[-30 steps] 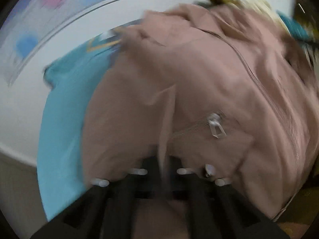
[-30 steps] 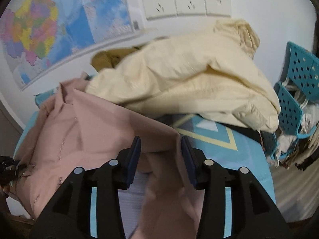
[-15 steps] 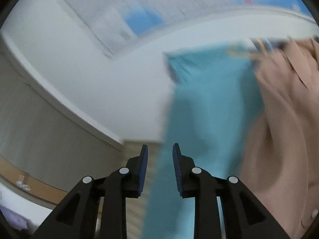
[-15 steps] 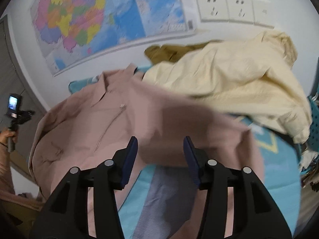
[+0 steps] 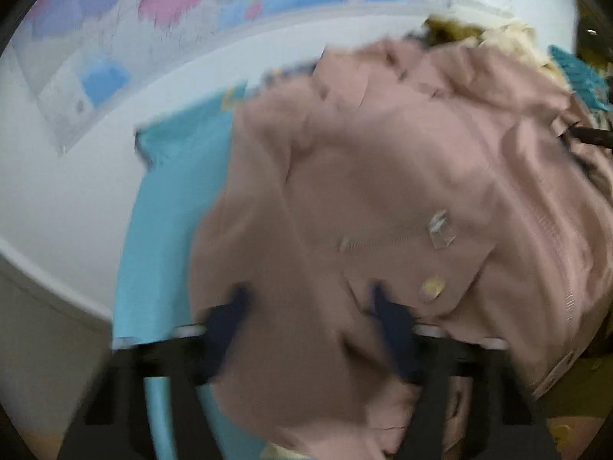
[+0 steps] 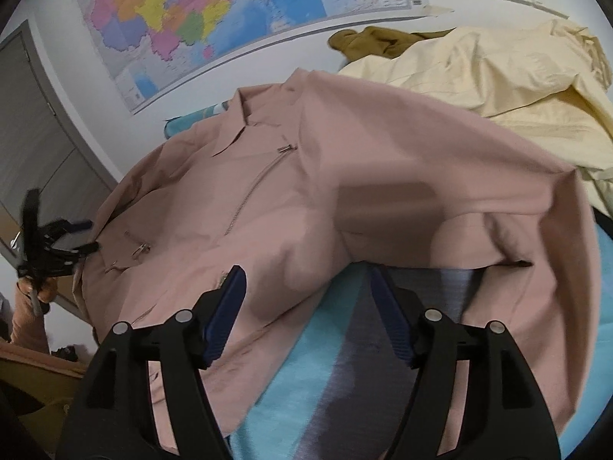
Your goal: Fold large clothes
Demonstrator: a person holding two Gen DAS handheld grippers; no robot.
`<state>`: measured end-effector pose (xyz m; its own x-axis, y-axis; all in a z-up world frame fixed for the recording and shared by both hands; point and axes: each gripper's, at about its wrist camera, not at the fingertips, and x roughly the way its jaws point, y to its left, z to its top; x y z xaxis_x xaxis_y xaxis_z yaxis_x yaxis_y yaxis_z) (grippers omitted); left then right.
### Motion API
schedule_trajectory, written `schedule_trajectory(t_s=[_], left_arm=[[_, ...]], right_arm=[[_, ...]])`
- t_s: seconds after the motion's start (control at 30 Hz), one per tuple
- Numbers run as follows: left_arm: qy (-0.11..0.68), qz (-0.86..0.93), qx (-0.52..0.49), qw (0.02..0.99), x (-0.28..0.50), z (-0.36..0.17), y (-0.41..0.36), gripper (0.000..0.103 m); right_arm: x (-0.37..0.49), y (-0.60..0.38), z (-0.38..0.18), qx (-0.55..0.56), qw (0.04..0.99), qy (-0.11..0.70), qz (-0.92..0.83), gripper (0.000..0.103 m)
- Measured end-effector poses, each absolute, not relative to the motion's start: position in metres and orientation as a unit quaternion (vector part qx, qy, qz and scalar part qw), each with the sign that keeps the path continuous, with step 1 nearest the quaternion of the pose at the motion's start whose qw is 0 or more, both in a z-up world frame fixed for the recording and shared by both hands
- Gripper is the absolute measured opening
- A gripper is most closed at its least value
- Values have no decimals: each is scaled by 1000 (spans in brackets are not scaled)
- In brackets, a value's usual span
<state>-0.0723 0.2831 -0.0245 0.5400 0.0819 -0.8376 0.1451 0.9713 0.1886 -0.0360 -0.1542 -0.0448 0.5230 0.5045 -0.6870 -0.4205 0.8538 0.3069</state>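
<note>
Item: pink jacket (image 6: pixel 291 191), spread on the blue table cover (image 6: pixel 306 395), fold unfinished.

Right gripper (image 6: pixel 306 306): jaws spread and just widening, nothing between them. Left gripper (image 5: pixel 306 299): jaws apart over the jacket hem, view blurred, no pinch visible. Risks: the loose folded-over sleeve (image 6: pixel 479 176) may slump open; a hasty regrasp could drag in the cream garment (image 6: pixel 498 69) behind.

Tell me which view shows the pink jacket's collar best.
Right wrist view: the collar of the jacket lies sharp and flat below the map. The left wrist view shows it blurred, far off.
</note>
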Motion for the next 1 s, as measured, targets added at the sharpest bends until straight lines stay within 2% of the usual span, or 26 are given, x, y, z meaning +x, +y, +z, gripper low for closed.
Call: schedule_trajectory(t_s=[0.03,0.07,0.23,0.33,0.43,0.47,0.5,0.57,0.63,0.73,0.77,0.87,1.0], left_arm=[[493,-7,96,865,-69,-29,292,9],[498,2,56,865,-67,-29,308,2],[434,83,-4,897,-78,23,362,2],[418,174,57,890,-80,45,378,3],[446,246,123,852,-65,25,383,15],[458,259,136,839,-60,15,385,22],[467,278,147,826,-57,7,385,41],[461,321,178,808,-52,-2,380,46],[440,294,130,839,-57,12,378,47],[358,216,66,906,-66,55,362,66],[348,186,61,917,-66,60,354,75],[331,84,77,937,-44,73,310,77],[346,1,136,928,9,50,247,77]], right_arm=[[-36,-153,-46,50,870,411,266,67],[-37,-153,-48,50,869,413,267,67],[-42,-149,-43,41,873,406,268,67],[-41,-148,-38,36,880,393,265,67],[-37,-145,-34,29,883,389,263,67],[-36,-143,-33,24,884,387,262,67],[-36,-141,-32,21,884,386,262,67],[-36,-134,-26,1,889,376,262,67],[-33,-126,-19,-16,893,365,261,67],[-24,-113,-9,-41,900,348,260,67],[-18,-105,-6,-55,902,341,257,67],[4,-78,2,-100,911,321,241,67],[42,-42,7,-167,917,296,211,67]])
